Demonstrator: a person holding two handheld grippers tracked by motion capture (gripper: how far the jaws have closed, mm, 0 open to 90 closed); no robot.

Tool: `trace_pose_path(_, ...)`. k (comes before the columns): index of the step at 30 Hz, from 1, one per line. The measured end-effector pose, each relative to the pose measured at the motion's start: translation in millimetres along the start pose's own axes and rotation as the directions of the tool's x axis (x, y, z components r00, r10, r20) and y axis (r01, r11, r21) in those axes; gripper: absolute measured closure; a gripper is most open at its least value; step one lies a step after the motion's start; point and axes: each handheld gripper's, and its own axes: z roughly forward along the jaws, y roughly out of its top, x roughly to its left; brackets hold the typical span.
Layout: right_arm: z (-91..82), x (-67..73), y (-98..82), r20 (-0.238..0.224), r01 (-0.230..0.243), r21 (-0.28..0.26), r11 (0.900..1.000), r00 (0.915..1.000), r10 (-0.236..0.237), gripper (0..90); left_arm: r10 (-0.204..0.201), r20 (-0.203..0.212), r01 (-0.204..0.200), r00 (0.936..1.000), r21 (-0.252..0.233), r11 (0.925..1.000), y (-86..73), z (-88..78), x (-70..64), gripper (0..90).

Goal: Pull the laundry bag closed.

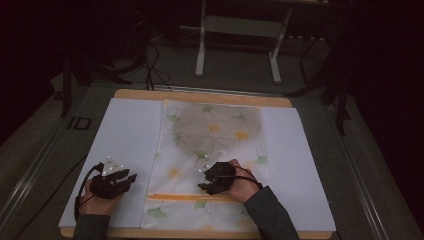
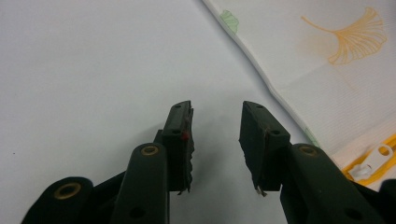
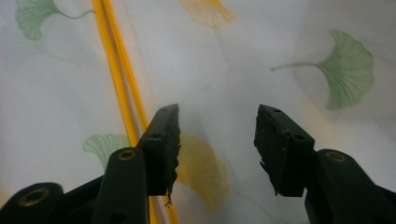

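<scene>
A white fabric bag [image 1: 210, 160] printed with green and orange ginkgo leaves lies flat along the middle of the table [image 1: 200, 95], on a white sheet [image 1: 130, 135] that covers most of the wooden top. A dark, rounded shape [image 1: 217, 125] shows through the bag's far half; what it is cannot be told. An orange zipper [image 1: 187, 196] runs across the bag near the person's edge, and in the left gripper view its white pull tab [image 2: 373, 161] lies at the bag's corner.

The left gripper [image 1: 122, 180] rests over the bare white sheet, just beside the bag's left edge and apart from it. In the left gripper view [image 2: 215, 135] its jaws stand apart with nothing between them; the bag's hem runs past to their right.

The right gripper [image 1: 212, 182] is held over the bag, just above the zipper line. In the right gripper view [image 3: 217, 140] its jaws stand wide apart, nothing clamped, with the cloth below them; the zipper [image 3: 116, 70] passes beside and under one jaw. Whether the tips touch the cloth cannot be told.

The person's hands and dark sleeves enter from the near edge.
</scene>
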Motion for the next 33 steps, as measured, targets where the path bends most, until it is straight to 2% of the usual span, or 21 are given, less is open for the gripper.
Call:
trace_pose_path(10, 15.1, 11.7, 18.4, -0.035, 0.037, -0.013, 0.999, 0.9987, -0.037, 49.1, -0.011, 0.007, 0.011, 0.9999, 0.000, 0.9999, 0.0, -0.7, 1.6, 62.1)
trace_pose_path(17, 23.8, 18.8, 30.9, -0.060, 0.062, -0.020, 0.998, 0.9962, -0.063, 49.0, -0.006, 0.006, 0.006, 1.0000, 0.000, 1.0000, -0.2, -2.5, 2.5, 65.1)
trace_pose_path(23, 30.1, 23.0, 37.9, -0.072, 0.072, -0.024, 0.997, 0.9947, -0.074, 49.2, 0.000, 0.015, 0.000, 0.9999, 0.004, 1.0000, -0.4, -2.1, 2.8, 67.2)
trace_pose_path(33, 42.0, 31.5, 48.8, -0.096, 0.096, -0.030, 0.995, 0.9905, -0.098, 52.4, -0.008, 0.019, 0.007, 0.9998, 0.006, 1.0000, -0.1, -1.8, 3.8, 65.4)
